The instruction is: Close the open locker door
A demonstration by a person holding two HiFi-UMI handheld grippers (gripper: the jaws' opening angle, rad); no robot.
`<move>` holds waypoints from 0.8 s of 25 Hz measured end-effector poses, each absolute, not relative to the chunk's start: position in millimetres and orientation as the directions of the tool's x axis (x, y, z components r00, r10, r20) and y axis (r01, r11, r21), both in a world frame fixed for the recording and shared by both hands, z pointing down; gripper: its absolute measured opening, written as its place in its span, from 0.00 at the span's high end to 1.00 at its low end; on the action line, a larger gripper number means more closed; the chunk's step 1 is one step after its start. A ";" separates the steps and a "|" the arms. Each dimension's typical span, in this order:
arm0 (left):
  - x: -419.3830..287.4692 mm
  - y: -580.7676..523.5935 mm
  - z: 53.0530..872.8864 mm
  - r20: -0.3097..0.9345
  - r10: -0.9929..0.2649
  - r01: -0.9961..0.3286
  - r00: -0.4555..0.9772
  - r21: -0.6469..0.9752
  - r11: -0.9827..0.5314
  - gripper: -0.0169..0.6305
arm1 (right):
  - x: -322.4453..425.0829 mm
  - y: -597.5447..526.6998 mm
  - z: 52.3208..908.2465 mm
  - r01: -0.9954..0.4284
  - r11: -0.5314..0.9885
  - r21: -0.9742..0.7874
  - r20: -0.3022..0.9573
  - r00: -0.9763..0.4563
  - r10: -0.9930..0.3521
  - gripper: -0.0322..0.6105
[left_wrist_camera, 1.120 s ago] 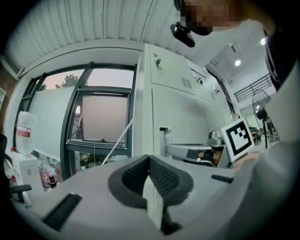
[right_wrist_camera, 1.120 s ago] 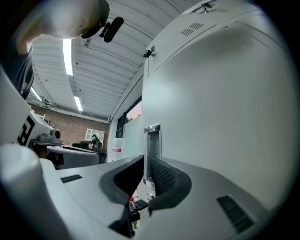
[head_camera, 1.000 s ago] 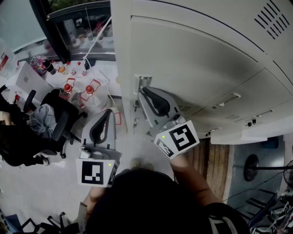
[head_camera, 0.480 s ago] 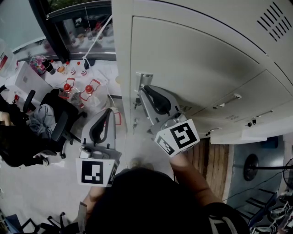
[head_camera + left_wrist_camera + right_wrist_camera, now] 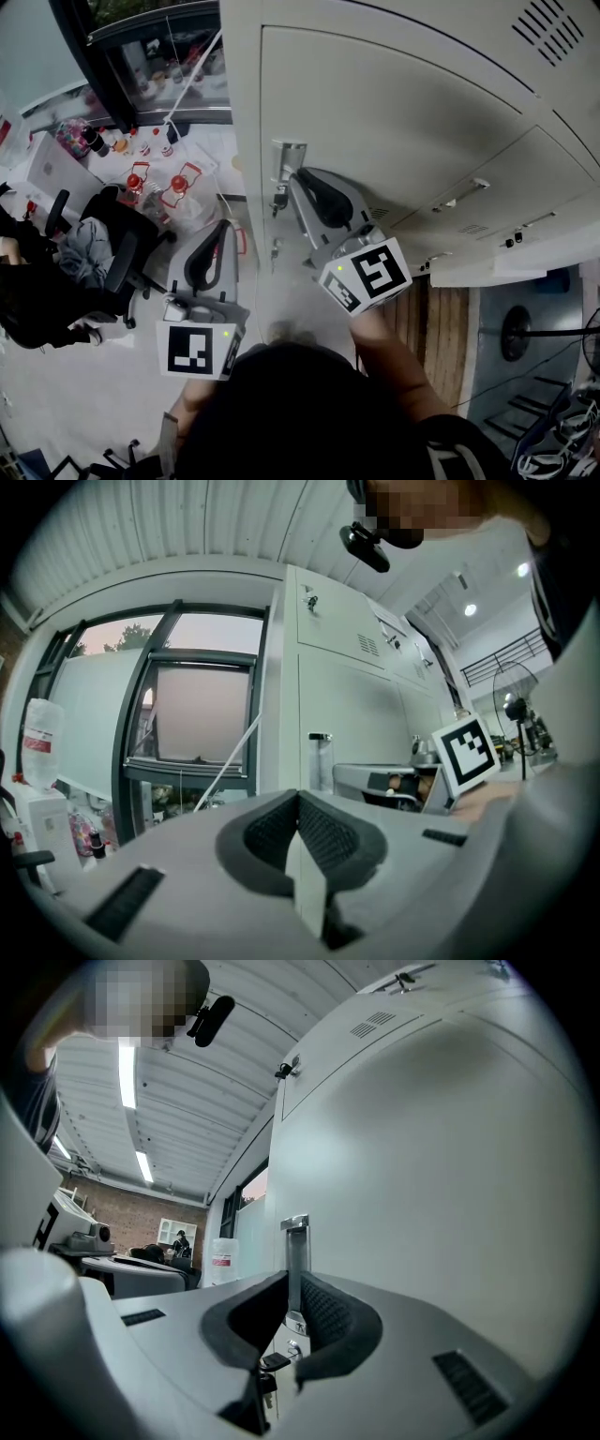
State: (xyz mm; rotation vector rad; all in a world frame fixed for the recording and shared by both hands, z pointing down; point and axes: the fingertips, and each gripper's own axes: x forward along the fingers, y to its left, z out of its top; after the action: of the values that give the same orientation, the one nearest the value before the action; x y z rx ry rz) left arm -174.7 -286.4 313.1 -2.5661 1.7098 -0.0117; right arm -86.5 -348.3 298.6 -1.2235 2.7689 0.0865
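Locker door [image 5: 394, 112] sits closer to the cabinet [image 5: 246, 84] than a second ago, nearly flush. Right gripper [image 5: 302, 184] tip is by the door's handle [image 5: 288, 155], jaws a narrow slit apart, handle showing through. Left gripper [image 5: 221, 232] is clear of the door, jaws together, empty.

A black office chair [image 5: 112, 217] stands near red-capped bottles [image 5: 178, 184], with a dark-framed window [image 5: 94, 66] beyond them.
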 end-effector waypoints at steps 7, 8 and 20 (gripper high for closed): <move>-147.9 -270.9 325.4 0.013 -0.887 -0.886 0.461 -0.053 -0.461 0.97 | -55.4 -316.5 304.7 -0.808 0.588 0.037 -0.129 -0.588 -0.799 0.87; -141.9 -268.3 325.7 0.011 -0.879 -0.878 0.476 -0.053 -0.476 0.97 | -47.5 -310.0 305.2 -0.823 0.567 0.043 -0.128 -0.568 -0.813 0.87; -57.8 -233.4 304.1 -0.088 -0.801 -0.805 0.593 -0.061 -0.590 0.97 | 66.2 -223.1 296.1 -0.945 0.302 0.127 -0.114 -0.316 -0.942 0.91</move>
State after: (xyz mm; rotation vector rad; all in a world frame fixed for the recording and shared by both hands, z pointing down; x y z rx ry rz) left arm -57.8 -233.4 304.1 -2.7188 1.3746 0.0783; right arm 66.2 -223.1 296.1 -1.8266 2.5206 0.2663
